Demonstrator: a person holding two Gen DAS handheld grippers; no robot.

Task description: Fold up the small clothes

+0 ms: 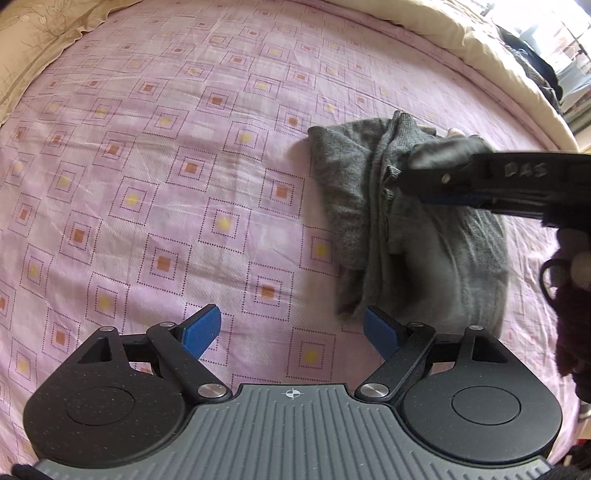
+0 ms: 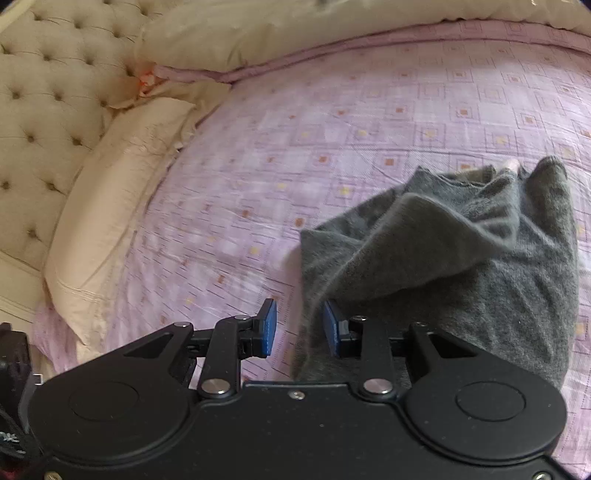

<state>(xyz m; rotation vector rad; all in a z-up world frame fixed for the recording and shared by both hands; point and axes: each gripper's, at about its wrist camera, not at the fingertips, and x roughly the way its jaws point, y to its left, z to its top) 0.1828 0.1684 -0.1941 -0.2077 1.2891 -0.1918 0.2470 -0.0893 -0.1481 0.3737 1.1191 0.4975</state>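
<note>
Bedding fills both views: a pink bedsheet (image 1: 166,166) printed with dotted squares holding orange and yellow centres, spread over a bed. A cream tufted headboard (image 2: 48,96) stands at the far left in the right wrist view, with a cream pillow (image 2: 110,206) lying against it and a cream quilt (image 2: 295,29) bunched along the far edge of the sheet. At the upper right of the left wrist view, dark clothing and a bright window area show past the bed's edge, too blurred to read.

A grey knit garment (image 1: 424,229) lies on the sheet, partly folded, with one flap lifted off the rest.

Left tongs (image 1: 291,332) hover above bare sheet just beside the garment's near edge, blue pads wide apart and gripping nothing; the right pad sits close to the cloth, though contact cannot be told.

Right tongs (image 2: 299,328) stand partly open, pads a modest gap apart. The garment's raised flap hangs down between them, and whether either pad presses it cannot be told.
</note>
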